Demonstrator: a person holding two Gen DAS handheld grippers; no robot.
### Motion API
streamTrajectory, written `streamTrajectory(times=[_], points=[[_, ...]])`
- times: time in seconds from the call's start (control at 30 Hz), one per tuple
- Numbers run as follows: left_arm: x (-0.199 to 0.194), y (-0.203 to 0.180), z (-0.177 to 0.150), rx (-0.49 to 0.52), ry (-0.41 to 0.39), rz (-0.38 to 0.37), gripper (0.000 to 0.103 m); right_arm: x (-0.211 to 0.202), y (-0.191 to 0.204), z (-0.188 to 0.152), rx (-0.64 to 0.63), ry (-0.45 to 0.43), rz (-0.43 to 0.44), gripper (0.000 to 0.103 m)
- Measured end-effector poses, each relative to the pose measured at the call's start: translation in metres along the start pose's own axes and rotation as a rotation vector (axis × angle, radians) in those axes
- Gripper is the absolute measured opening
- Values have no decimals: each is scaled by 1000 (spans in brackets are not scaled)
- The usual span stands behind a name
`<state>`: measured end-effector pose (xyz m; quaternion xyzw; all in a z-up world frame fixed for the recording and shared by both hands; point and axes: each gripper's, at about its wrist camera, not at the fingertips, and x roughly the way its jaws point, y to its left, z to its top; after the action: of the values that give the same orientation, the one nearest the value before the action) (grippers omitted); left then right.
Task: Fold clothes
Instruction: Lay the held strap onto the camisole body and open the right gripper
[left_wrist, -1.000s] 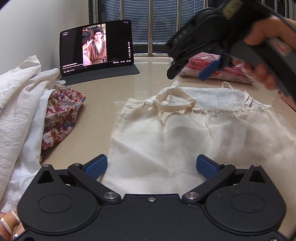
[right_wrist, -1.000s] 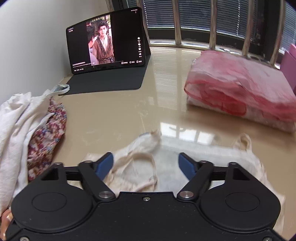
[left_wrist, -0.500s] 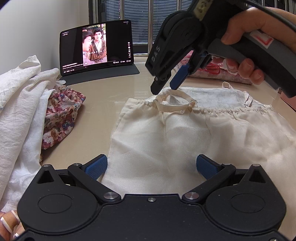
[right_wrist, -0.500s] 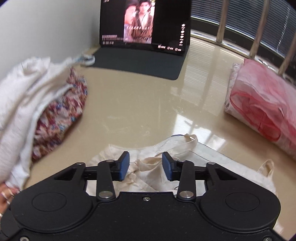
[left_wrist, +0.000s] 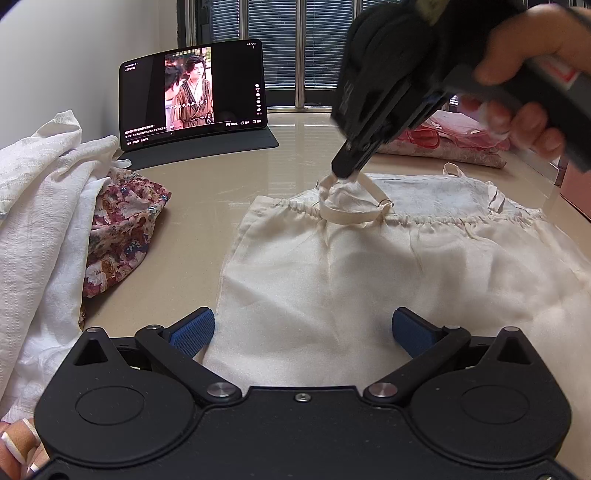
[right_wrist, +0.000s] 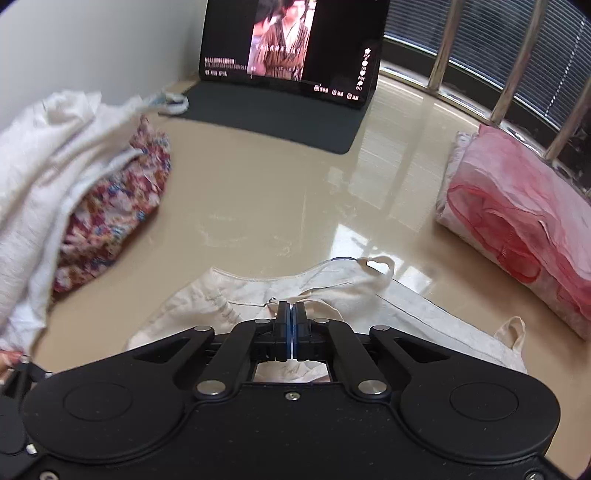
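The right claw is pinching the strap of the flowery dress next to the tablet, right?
Not quite. The right claw is pinching the strap of the cream top lying flat on the table; the left wrist view shows it. The flowery dress lies untouched near the tablet.

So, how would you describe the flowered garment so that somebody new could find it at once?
Start from the tablet standing at the far side of the table. Nearer the camera, left of the spread cream top, lies a heap of white cloth. The flowered garment sits tucked against it, the only dark red print there.
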<state>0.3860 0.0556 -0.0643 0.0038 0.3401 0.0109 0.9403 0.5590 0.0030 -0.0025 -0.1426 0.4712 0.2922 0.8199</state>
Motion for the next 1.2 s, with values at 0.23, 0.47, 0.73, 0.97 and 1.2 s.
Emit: streamTrajectory(times=[0.23, 0.47, 0.73, 0.97, 1.2], points=[[0, 0, 0, 0, 0, 0, 103, -34, -1, -26, -2, -58, 47, 0], [0, 0, 0, 0, 0, 0, 103, -41, -13, -61, 101, 14, 176, 28], [0, 0, 0, 0, 0, 0, 103, -48, -30, -48, 255, -158, 67, 39], [0, 0, 0, 0, 0, 0, 103, -13, -20, -63, 216, -41, 48, 15], [0, 0, 0, 0, 0, -1, 103, -66, -34, -86, 276, -229, 25, 55]])
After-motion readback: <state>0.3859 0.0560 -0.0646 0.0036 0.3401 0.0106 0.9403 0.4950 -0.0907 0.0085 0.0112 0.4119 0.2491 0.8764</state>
